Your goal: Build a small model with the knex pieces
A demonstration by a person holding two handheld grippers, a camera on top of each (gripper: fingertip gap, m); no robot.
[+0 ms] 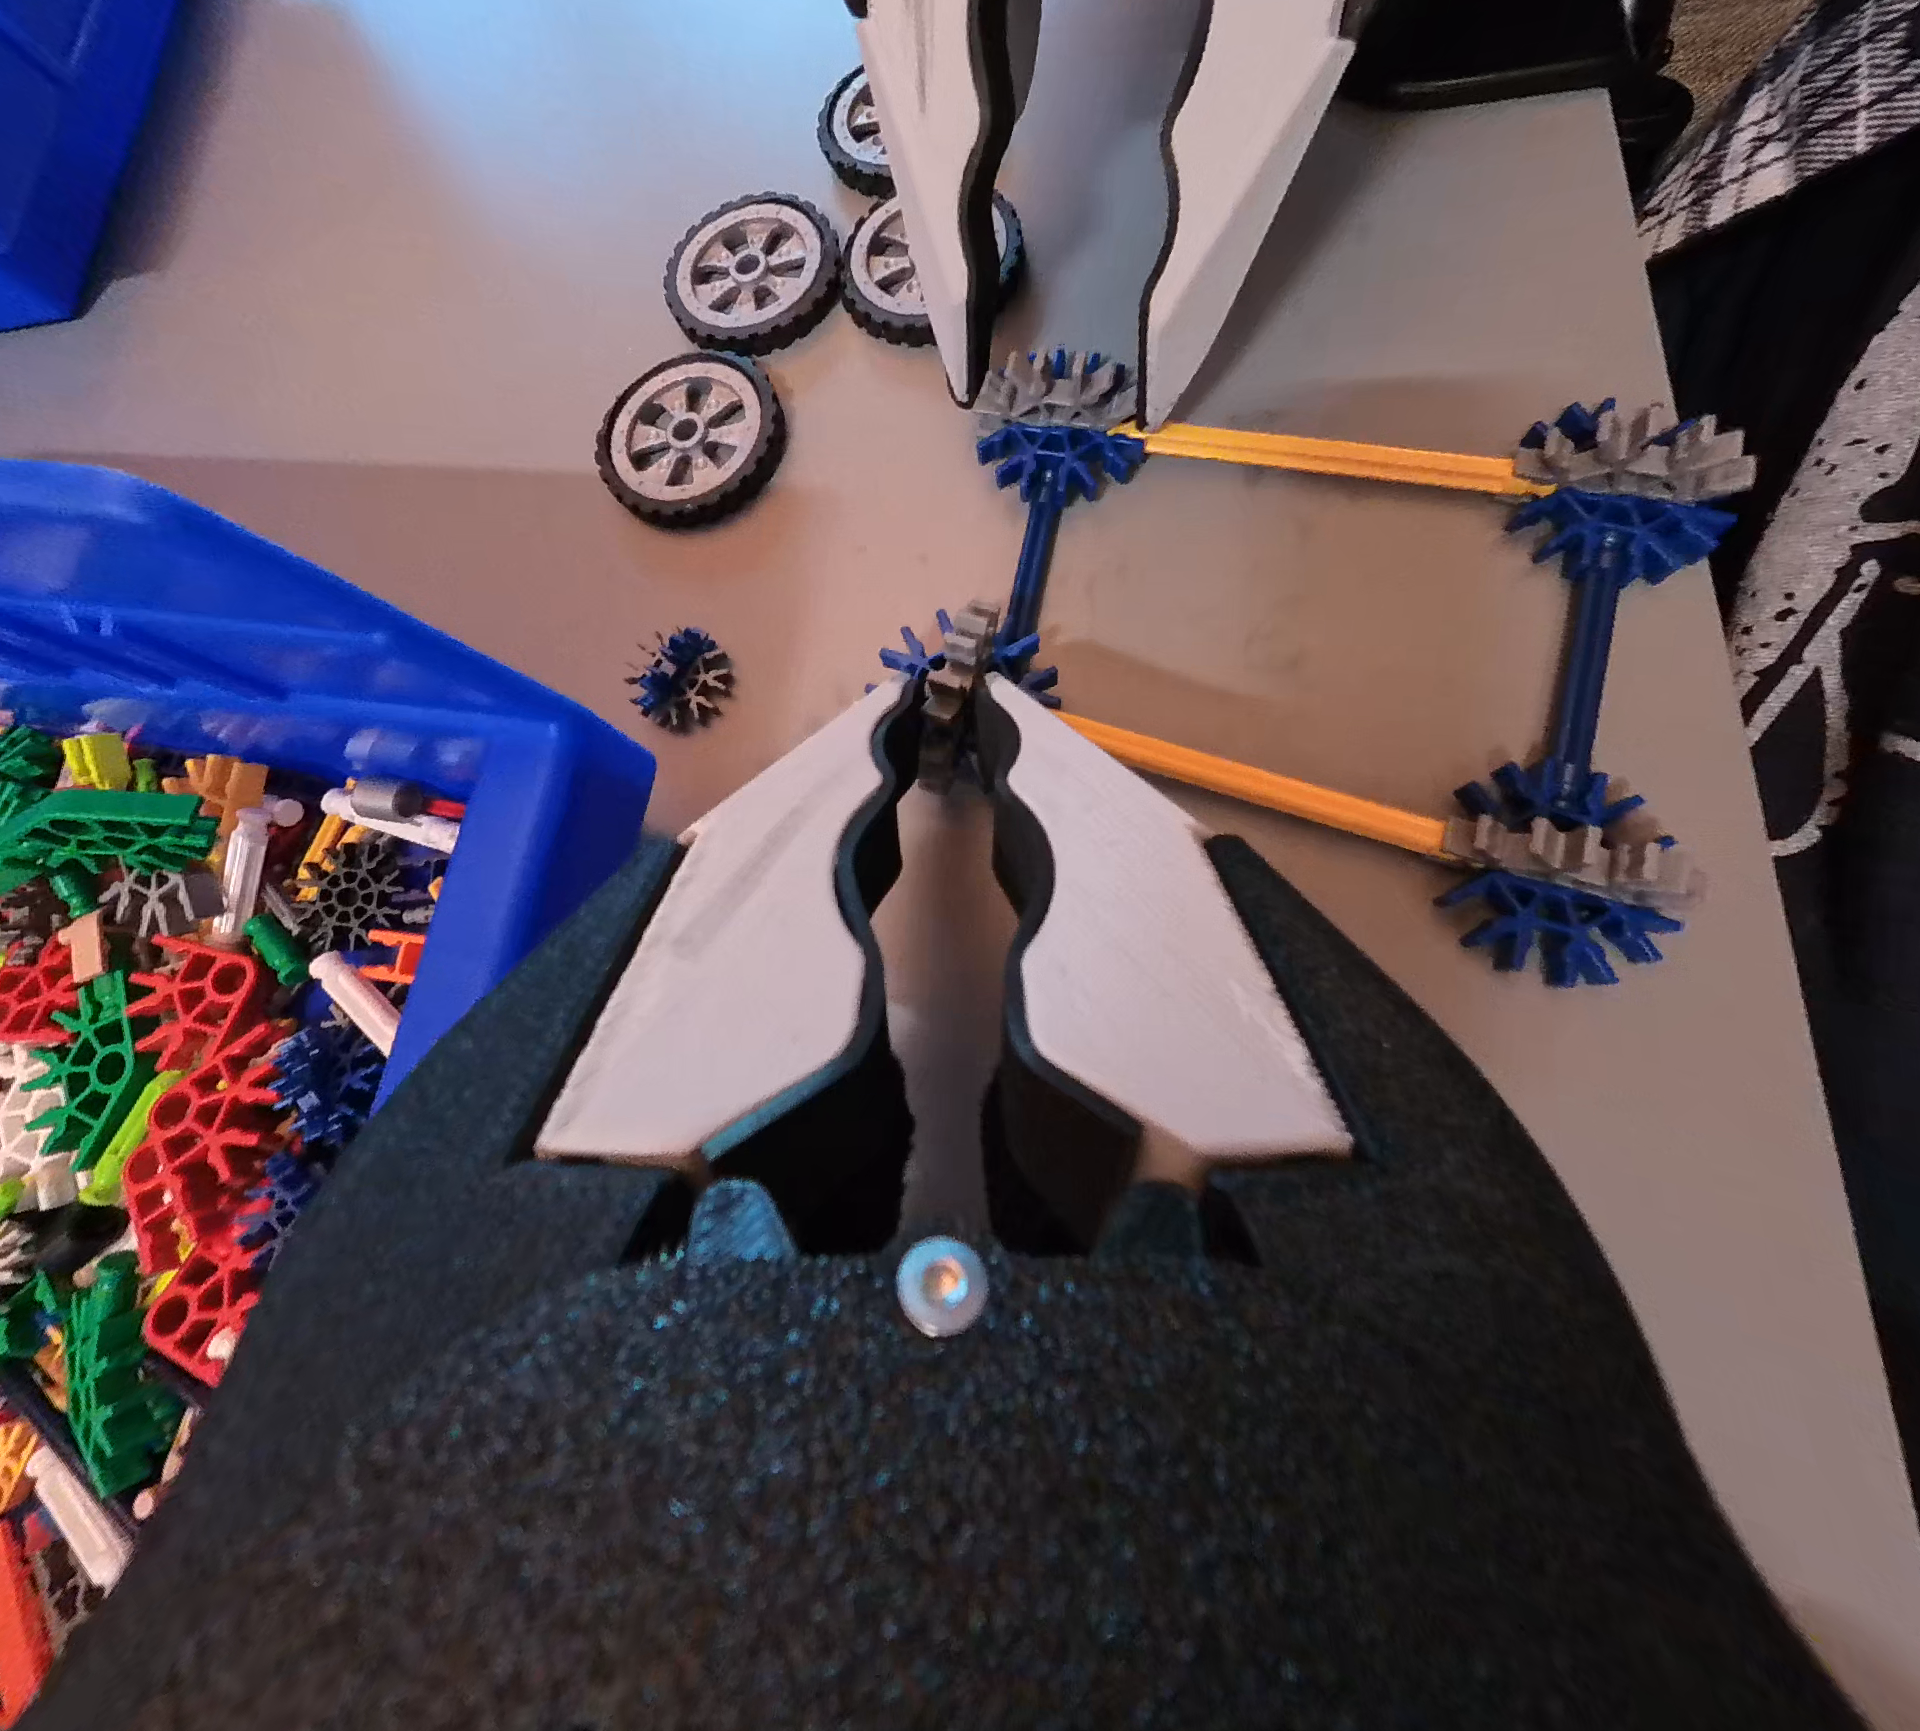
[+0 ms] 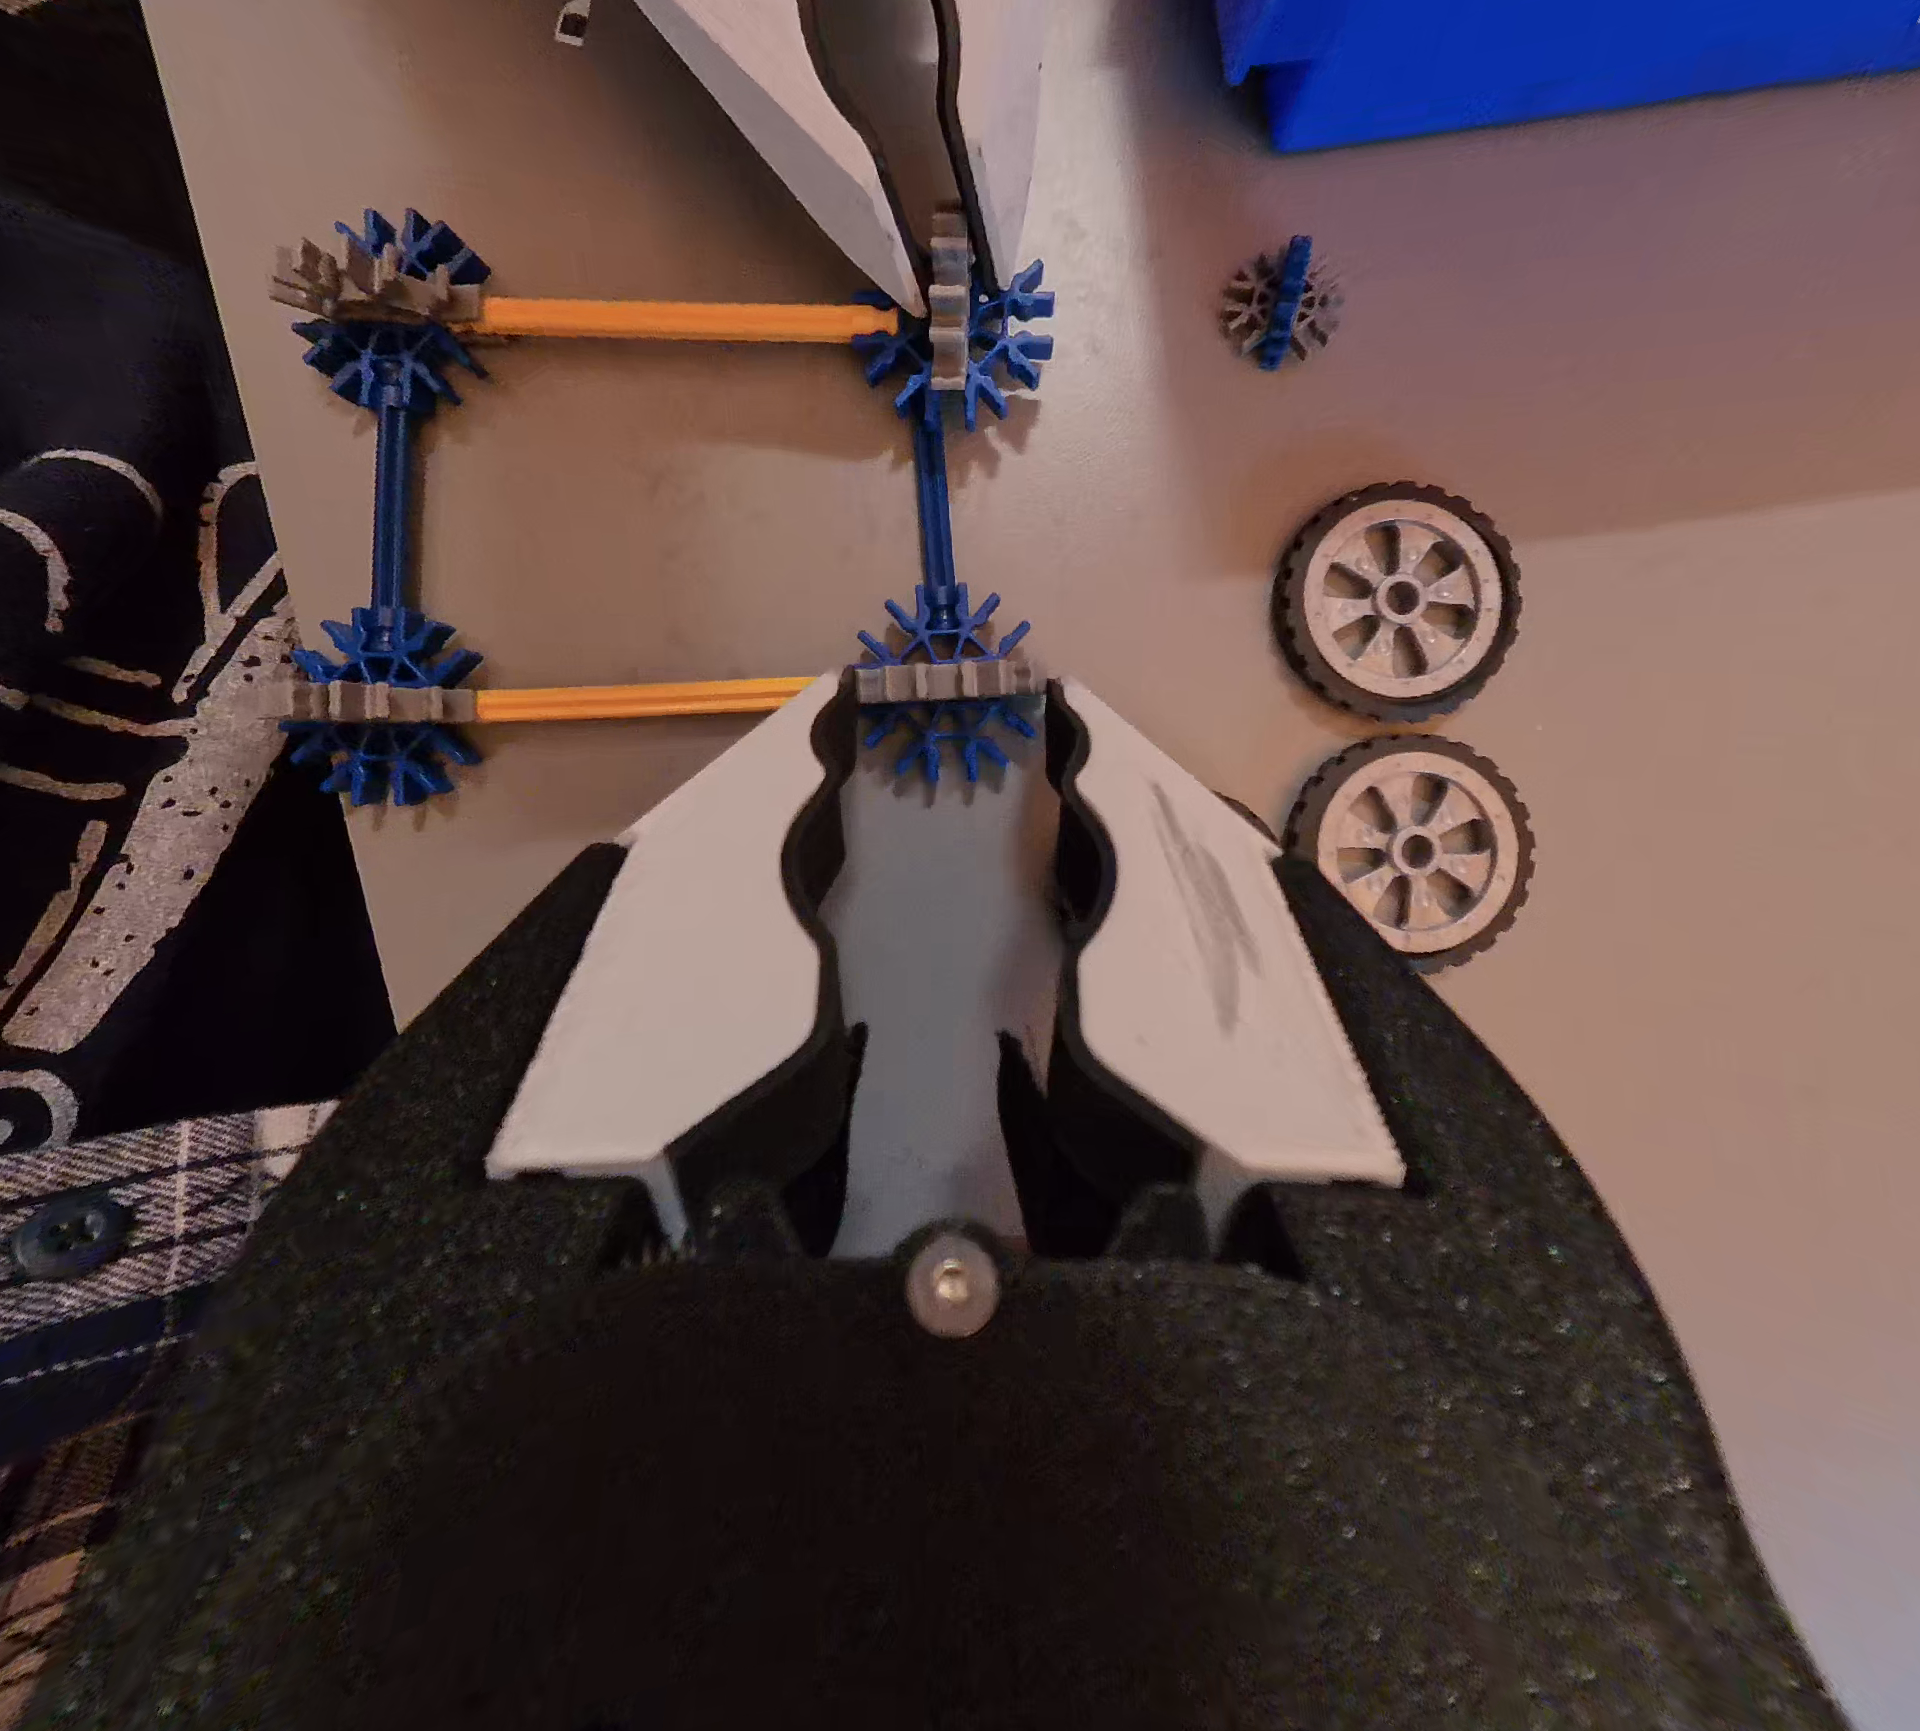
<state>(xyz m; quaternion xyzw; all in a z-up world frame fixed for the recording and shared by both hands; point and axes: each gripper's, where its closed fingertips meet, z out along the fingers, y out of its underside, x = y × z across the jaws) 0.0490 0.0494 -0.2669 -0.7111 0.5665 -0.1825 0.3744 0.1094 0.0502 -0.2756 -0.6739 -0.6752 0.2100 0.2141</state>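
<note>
Gripping two corners of a rod frame [image 2: 665, 518] lying flat on the grey table [image 2: 1662, 1162].

Largest beside me is the blue bin [image 1: 499, 798] of mixed pieces, then four loose wheels [image 1: 750, 271], then a stray connector [image 1: 681, 679]. My left gripper [image 1: 951, 705] is clamped on the upright grey connector [image 1: 951, 694] at one corner; my right gripper [image 2: 945, 694] stands wider, its fingertips [image 2: 831, 694] touching either end of the neighbouring corner's grey connector [image 2: 943, 682], joined by a blue rod [image 2: 935, 507].
</note>
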